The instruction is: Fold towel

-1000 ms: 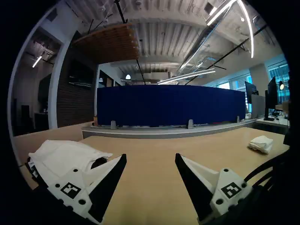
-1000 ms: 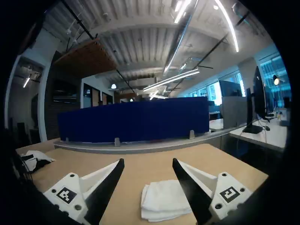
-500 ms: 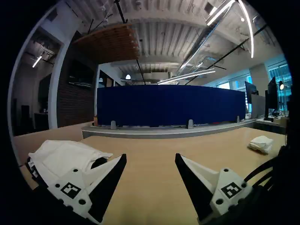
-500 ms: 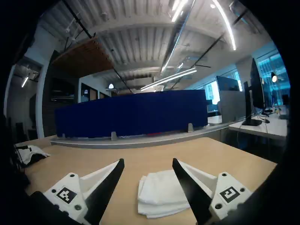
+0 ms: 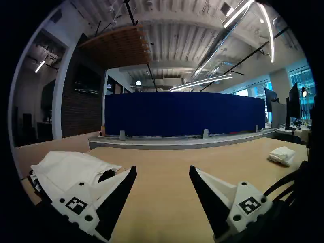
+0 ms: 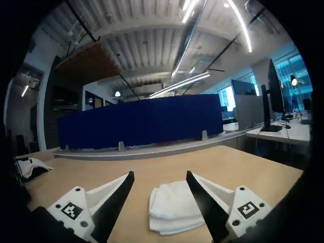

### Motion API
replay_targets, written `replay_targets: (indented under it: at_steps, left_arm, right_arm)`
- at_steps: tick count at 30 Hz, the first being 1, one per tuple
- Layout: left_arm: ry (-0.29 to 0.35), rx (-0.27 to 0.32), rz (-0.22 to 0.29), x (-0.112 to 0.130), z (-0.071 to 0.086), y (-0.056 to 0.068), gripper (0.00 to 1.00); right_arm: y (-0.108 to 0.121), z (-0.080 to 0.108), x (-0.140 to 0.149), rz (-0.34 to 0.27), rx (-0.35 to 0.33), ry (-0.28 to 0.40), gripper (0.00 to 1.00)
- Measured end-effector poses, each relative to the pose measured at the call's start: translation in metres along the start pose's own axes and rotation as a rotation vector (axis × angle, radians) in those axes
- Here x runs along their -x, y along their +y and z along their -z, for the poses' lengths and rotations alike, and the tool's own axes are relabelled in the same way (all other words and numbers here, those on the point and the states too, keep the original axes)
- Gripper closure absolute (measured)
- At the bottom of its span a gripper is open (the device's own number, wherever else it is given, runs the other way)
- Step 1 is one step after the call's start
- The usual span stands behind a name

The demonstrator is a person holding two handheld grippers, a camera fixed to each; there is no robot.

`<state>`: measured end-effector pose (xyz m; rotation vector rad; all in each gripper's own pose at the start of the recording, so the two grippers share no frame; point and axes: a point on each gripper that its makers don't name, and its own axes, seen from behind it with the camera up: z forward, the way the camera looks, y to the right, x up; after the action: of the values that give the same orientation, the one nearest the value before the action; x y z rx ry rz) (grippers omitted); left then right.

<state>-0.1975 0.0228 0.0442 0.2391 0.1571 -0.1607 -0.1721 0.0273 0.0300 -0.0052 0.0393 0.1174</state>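
Observation:
A folded white towel (image 6: 174, 205) lies on the wooden table (image 6: 162, 168), just ahead of my right gripper (image 6: 159, 178), which is open with the towel's near part between its fingers but untouched. In the left gripper view the same folded towel (image 5: 282, 155) sits far off at the right. My left gripper (image 5: 163, 172) is open over bare tabletop (image 5: 170, 162). A loose pile of white cloth (image 5: 73, 170) lies beside its left finger, and it appears again, small, in the right gripper view as white cloth (image 6: 31, 167) at the far left.
A blue divider panel (image 5: 182, 113) on a grey rail runs along the table's far edge. Desks with monitors (image 6: 270, 105) stand to the right. Black cables (image 5: 289, 184) hang by the left gripper's right finger.
The right gripper's view has dropped and shifted slightly, so the folded towel sits a little nearer and more to the left between its fingers. The left gripper has held still.

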Motion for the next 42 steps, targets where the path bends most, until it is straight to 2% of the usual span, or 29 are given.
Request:
replay_targets:
  at_steps: [13, 23, 42]
  left_arm:
    - [0.000, 0.000, 0.000, 0.000, 0.000, 0.000, 0.04]
    - [0.000, 0.000, 0.000, 0.000, -0.001, 0.000, 0.04]
    - [0.000, 0.000, 0.000, 0.000, 0.000, 0.001, 0.04]
  right_arm:
    - [-0.011, 0.002, 0.004, 0.041, -0.023, 0.001, 0.00]
    - [-0.022, 0.004, 0.006, 0.120, -0.034, -0.003, 0.00]
    - [-0.020, 0.003, 0.006, 0.120, -0.019, -0.004, 0.00]
